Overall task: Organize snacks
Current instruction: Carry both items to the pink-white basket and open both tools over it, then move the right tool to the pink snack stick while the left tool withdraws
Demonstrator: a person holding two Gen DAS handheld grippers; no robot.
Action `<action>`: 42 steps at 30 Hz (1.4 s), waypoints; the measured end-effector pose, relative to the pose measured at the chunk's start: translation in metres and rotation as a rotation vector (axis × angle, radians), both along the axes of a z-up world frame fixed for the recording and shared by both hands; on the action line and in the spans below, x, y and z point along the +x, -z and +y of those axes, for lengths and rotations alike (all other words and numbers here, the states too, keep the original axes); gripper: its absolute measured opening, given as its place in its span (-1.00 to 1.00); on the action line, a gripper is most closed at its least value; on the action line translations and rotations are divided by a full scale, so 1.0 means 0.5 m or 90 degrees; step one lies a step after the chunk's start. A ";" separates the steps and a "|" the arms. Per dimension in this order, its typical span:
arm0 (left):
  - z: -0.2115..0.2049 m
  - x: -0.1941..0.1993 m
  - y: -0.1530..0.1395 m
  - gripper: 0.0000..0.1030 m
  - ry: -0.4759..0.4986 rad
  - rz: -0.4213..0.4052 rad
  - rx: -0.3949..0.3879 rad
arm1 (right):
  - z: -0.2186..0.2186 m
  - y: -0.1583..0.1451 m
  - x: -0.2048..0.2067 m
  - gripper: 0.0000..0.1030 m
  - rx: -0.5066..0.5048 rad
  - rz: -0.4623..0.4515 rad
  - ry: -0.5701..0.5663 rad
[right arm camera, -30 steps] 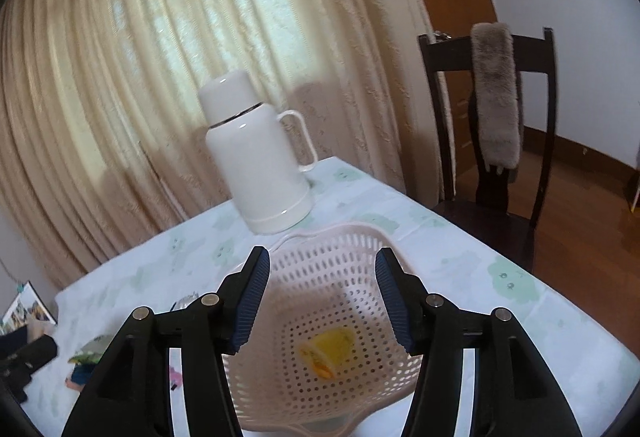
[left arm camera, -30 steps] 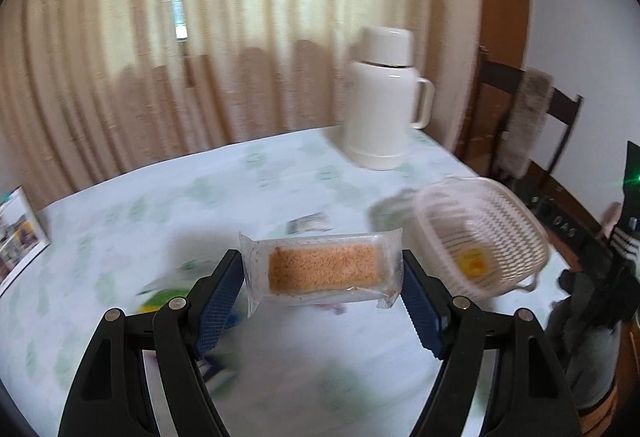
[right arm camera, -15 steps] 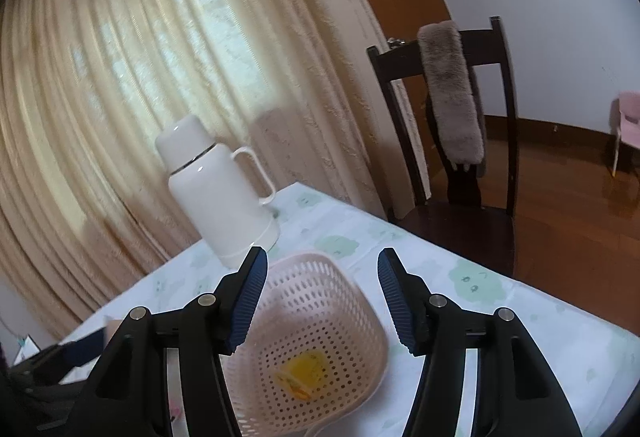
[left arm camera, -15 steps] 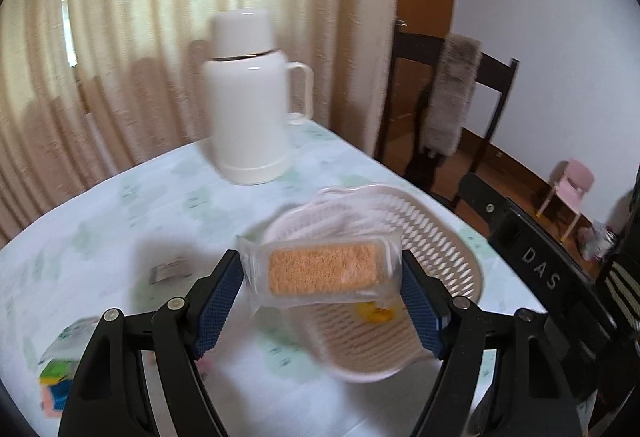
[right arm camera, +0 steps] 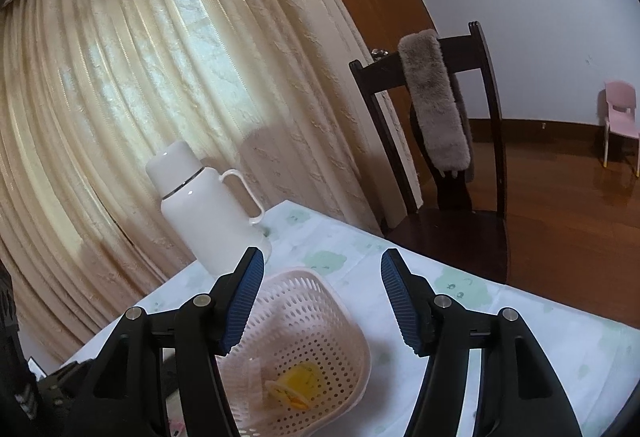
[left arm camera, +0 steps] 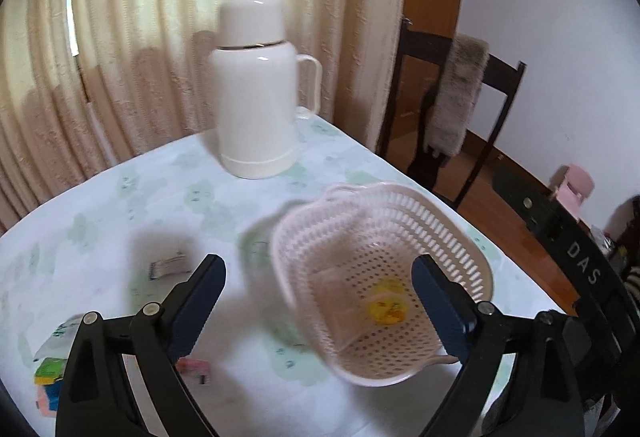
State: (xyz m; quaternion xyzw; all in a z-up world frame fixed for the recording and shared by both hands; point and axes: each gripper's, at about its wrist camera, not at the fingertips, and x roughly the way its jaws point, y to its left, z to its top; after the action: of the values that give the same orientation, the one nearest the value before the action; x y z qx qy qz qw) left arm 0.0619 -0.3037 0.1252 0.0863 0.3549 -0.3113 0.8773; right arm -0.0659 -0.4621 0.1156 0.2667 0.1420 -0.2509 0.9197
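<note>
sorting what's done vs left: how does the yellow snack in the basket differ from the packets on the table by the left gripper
The yellow snack lies inside the pink basket; the colourful packets lie on the tablecloth, outside the basket. The snack is one round yellow piece; the packets are a green, blue and pink cluster. Neither is gripped.

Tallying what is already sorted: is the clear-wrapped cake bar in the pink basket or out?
In. The cake bar lies inside the basket beside a yellow snack; the left gripper stands open, empty.

Bare tablecloth (left arm camera: 100, 237) left of basket (left arm camera: 452, 233); flask (left arm camera: 256, 97) behind it.
</note>
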 end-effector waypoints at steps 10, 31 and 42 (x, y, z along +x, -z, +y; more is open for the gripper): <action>0.115 0.010 -0.054 0.79 -0.083 -0.047 -0.026 | 0.051 -0.016 -0.001 0.27 -0.033 -0.064 -0.091; 0.409 0.041 -0.071 0.79 -0.287 -0.036 -0.084 | 0.294 0.045 0.089 0.29 -0.058 -0.020 -0.533; 0.456 0.081 -0.021 0.79 -0.324 0.014 -0.080 | 0.403 0.132 0.143 0.29 -0.134 0.127 -0.619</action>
State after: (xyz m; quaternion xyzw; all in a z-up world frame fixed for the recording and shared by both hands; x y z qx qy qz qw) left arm 0.1021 -0.0758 0.1355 -0.0636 0.3549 -0.1033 0.9270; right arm 0.0056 -0.2604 0.0494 0.0504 0.3105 0.1690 0.9341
